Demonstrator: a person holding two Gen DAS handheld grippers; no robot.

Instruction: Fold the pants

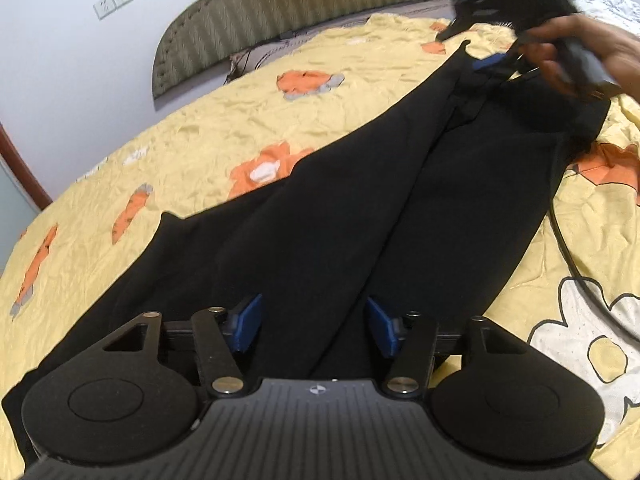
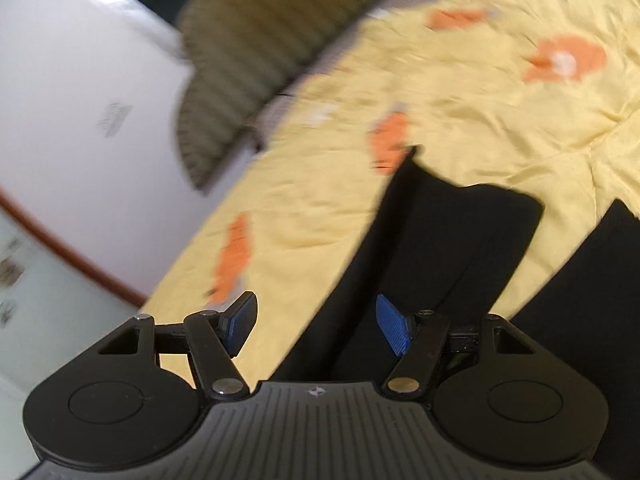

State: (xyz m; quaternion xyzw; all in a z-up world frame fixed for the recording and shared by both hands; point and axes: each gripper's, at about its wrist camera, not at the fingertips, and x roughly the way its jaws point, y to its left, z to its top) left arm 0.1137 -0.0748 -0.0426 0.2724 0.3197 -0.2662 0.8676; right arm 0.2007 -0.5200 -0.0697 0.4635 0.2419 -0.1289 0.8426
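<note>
Black pants [image 1: 360, 200] lie spread on a yellow bedspread [image 1: 180, 140], legs toward me, waistband at the far right. My left gripper [image 1: 314, 326] is open and empty just above the lower legs. My right gripper shows in the left wrist view [image 1: 492, 62], blurred, in a hand over the waistband. In the right wrist view the right gripper [image 2: 316, 326] is open and empty above the pants [image 2: 440, 248] and the bedspread [image 2: 480, 120]; that view is motion-blurred.
A striped padded headboard [image 1: 280, 4] stands at the far side against a white wall with sockets [image 1: 114, 0]. A black cable [image 1: 576, 264] runs over the bedspread at the right. A white crumpled cloth [image 1: 612, 8] lies far right.
</note>
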